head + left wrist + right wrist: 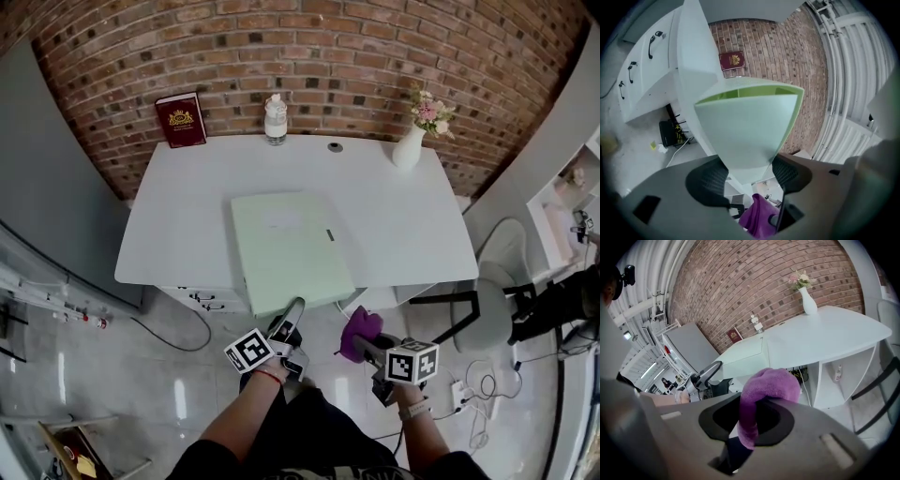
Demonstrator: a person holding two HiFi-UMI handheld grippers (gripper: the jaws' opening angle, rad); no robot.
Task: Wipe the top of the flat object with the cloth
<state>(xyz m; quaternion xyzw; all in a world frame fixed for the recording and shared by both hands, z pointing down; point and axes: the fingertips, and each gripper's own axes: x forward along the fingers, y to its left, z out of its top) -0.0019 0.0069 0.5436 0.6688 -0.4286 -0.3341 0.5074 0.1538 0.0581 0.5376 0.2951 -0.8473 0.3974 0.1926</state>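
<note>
A pale green flat folder [286, 246] lies on the white table [187, 225], its near end overhanging the front edge. My left gripper [292, 311] is at that overhanging end, held level. In the left gripper view the jaws stand wide apart with the folder's [750, 126] near corner reaching in between the pads [708, 182]; I cannot tell whether they touch it. My right gripper [364, 345] hangs below the table's front edge, right of the left one, shut on a bunched purple cloth [359, 328]. The cloth [771, 383] bulges out above those jaws.
A red book [180, 119], a clear bottle [275, 119] and a white vase of flowers [410, 145] stand along the brick wall at the table's back. A grey chair [497, 281] is at the right. Drawers and cables sit under the table.
</note>
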